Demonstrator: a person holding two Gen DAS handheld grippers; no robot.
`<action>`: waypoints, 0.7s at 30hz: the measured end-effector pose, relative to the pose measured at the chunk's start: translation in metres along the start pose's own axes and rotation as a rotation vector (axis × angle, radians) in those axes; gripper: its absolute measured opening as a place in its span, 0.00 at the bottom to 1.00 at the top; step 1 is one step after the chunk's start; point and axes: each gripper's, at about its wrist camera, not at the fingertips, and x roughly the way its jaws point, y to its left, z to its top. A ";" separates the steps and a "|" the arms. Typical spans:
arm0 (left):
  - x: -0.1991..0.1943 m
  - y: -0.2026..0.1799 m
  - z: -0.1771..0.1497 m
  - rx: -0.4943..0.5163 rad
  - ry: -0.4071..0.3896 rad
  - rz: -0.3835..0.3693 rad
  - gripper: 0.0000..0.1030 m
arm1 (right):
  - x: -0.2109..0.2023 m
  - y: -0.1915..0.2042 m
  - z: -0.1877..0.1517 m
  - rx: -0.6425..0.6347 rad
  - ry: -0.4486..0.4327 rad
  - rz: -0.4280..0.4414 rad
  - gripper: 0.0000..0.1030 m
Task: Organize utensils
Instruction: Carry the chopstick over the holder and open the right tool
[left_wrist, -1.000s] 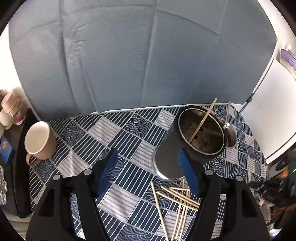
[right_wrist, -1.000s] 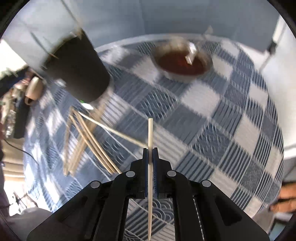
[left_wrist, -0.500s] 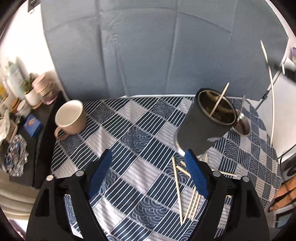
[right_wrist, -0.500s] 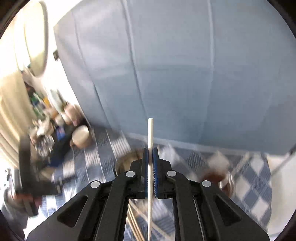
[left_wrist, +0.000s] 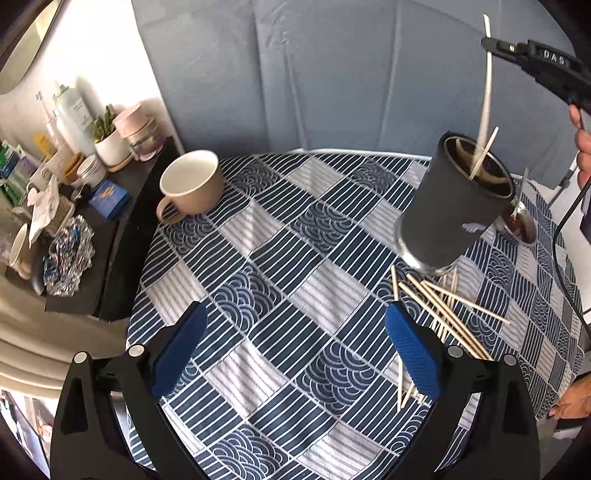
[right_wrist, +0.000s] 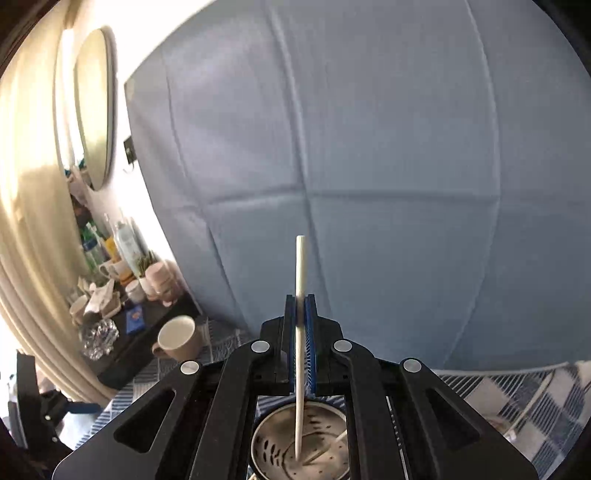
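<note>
one beige mug (left_wrist: 192, 182) at left on the checked cloth (left_wrist: 280, 266). left gripper (left_wrist: 295, 345) wide, jaws just opened further, nothing between. dark holder (left_wrist: 456, 201) further right, one stick leaning inside, loose chopsticks (left_wrist: 441, 308) heaped below it. right gripper (right_wrist: 301, 345) clamped on a chopstick (right_wrist: 300, 266), lower end inside the holder.

A tablecloth (left_wrist: 280, 236) of navy and pale grey checks, some squares striped white, others filled with white wave arcs, lies under the black left gripper (left_wrist: 295, 347) with its ribbed blue pads (left_wrist: 412, 350). Ahead and left of it stands a beige mug (left_wrist: 192, 184); ahead and right, a matt dark grey holder (left_wrist: 450, 218) with a silvery inside. Pale wooden chopsticks (left_wrist: 443, 310) lie just beside the right pad. The backdrop (left_wrist: 332, 74) is plain grey-blue.
</note>
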 end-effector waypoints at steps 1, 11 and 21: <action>0.000 0.000 -0.001 -0.002 0.004 0.001 0.92 | 0.005 0.000 -0.006 -0.007 0.020 -0.002 0.05; 0.003 -0.012 0.002 -0.009 0.004 -0.025 0.94 | -0.014 -0.011 -0.031 -0.010 0.053 -0.069 0.55; 0.020 -0.035 0.012 0.052 0.041 -0.064 0.94 | -0.066 -0.025 -0.048 -0.089 0.075 -0.057 0.81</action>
